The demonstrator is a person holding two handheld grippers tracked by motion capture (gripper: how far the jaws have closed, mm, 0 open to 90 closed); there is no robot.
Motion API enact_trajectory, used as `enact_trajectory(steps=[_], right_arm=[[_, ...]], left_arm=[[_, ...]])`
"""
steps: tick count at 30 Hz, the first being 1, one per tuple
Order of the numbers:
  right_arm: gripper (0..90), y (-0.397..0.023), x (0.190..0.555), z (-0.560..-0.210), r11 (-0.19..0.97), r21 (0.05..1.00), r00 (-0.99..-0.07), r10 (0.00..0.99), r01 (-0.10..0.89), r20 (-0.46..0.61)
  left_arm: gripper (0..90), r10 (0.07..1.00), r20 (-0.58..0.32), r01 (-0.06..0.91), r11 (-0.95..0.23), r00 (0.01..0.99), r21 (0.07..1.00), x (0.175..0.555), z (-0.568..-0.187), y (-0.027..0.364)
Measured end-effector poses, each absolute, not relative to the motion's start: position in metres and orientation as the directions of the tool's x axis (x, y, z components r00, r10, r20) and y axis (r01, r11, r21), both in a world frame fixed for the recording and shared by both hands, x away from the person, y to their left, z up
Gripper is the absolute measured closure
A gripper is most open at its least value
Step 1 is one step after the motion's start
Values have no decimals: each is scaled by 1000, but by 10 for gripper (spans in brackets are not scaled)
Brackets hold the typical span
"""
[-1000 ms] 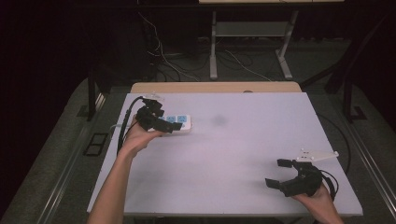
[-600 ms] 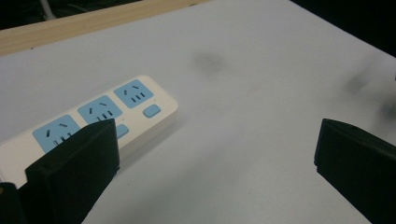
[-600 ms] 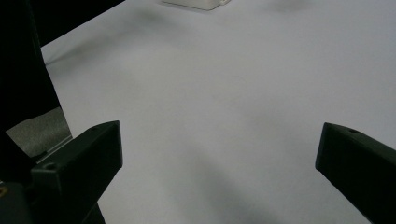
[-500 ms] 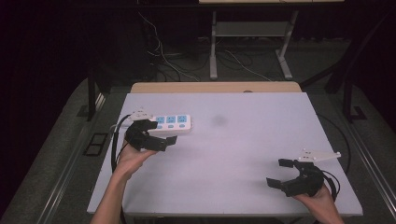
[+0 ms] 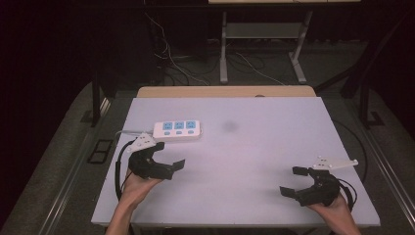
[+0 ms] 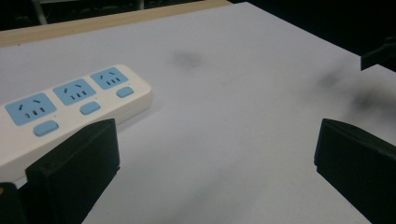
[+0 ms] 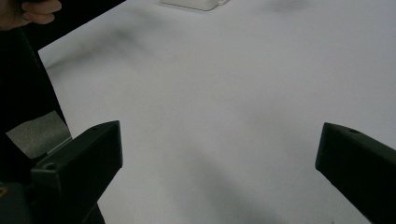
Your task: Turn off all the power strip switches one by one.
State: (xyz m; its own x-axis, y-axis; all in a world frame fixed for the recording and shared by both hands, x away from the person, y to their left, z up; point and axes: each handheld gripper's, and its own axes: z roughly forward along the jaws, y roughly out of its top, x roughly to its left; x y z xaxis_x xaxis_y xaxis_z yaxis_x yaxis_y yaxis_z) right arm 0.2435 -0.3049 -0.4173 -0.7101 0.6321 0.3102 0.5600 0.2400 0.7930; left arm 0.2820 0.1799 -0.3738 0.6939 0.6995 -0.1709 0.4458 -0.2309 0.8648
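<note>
A white power strip (image 5: pixel 177 129) with three blue sockets lies flat on the pale table (image 5: pixel 254 147), at the far left. My left gripper (image 5: pixel 170 155) is open just in front of it, clear of it, with nothing between its jaws. In the left gripper view the power strip (image 6: pixel 70 100) lies beyond the left jaw, and the left gripper (image 6: pixel 215 158) stands wide apart over bare table. My right gripper (image 5: pixel 292 180) is open near the front right corner and holds nothing. In the right gripper view the right gripper (image 7: pixel 219 158) spans bare table, with the strip's end (image 7: pixel 191 3) at the top.
A faint dark smudge (image 5: pixel 229 126) marks the table right of the strip. A wooden ledge (image 5: pixel 225 91) runs along the far edge. Behind it stand metal table legs (image 5: pixel 223 46) and loose cables on a dark floor. A black cable (image 5: pixel 119 169) loops off the left gripper.
My left gripper has drawn back from the power strip toward the front edge, so the strip now lies uncovered. The right gripper has stayed where it was.
</note>
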Motion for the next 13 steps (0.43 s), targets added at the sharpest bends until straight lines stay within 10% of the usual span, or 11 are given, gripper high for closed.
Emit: enact_trajectory(steps=[13], right_arm=[[4, -308, 239, -419, 222, 790, -697, 638, 572, 326]], left_arm=[[0, 668, -201, 443, -214, 717, 871, 258, -405, 168]])
